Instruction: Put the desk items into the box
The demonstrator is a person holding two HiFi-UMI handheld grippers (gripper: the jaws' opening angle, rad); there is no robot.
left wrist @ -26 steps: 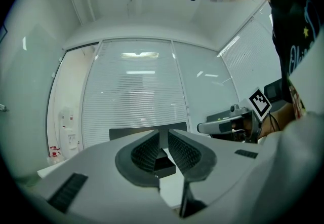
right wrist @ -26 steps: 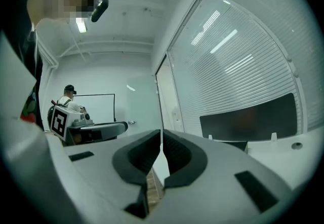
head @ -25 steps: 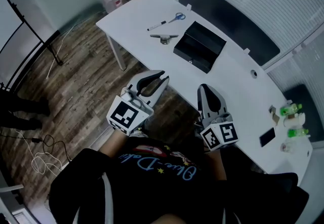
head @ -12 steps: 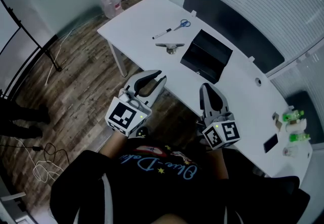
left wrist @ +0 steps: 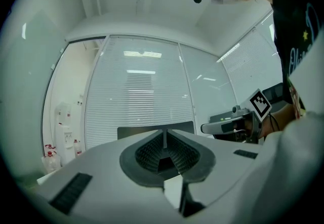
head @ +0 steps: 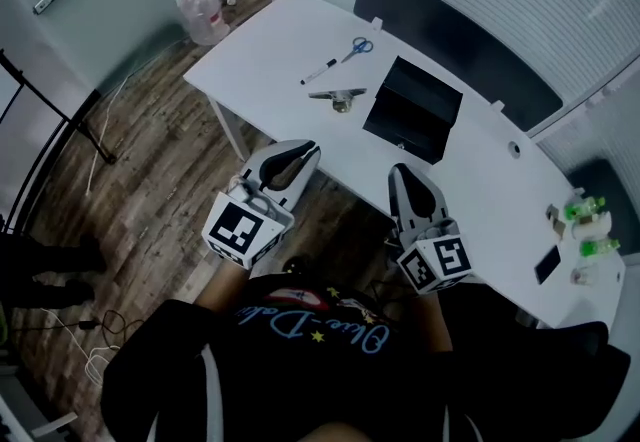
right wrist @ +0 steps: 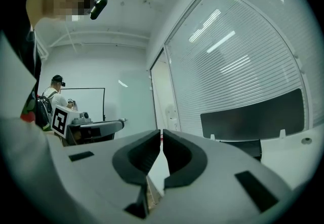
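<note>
On the white desk [head: 270,40] lie blue-handled scissors [head: 357,48], a marker [head: 318,72] and a small metal item [head: 340,98]. To their right on the desk stands an open black box [head: 412,110]. Both grippers are held level in front of the desk's near edge, short of all these items. My left gripper [head: 307,146] [left wrist: 163,137] has just been closing; its tips now meet with nothing between them. My right gripper [head: 404,173] [right wrist: 161,139] is shut and empty, with only a thin slit between its pads.
A dark panel [head: 450,35] runs along the desk's far edge. Green-capped bottles [head: 585,212] and a phone [head: 548,264] sit at the desk's right end. Water jugs [head: 200,2] stand on the wood floor at the far left. A person [right wrist: 52,95] stands in the background.
Both grippers have moved a little toward the desk, and the desk items sit nearer in the head view. The left gripper's tips, slightly apart before, have come together.
</note>
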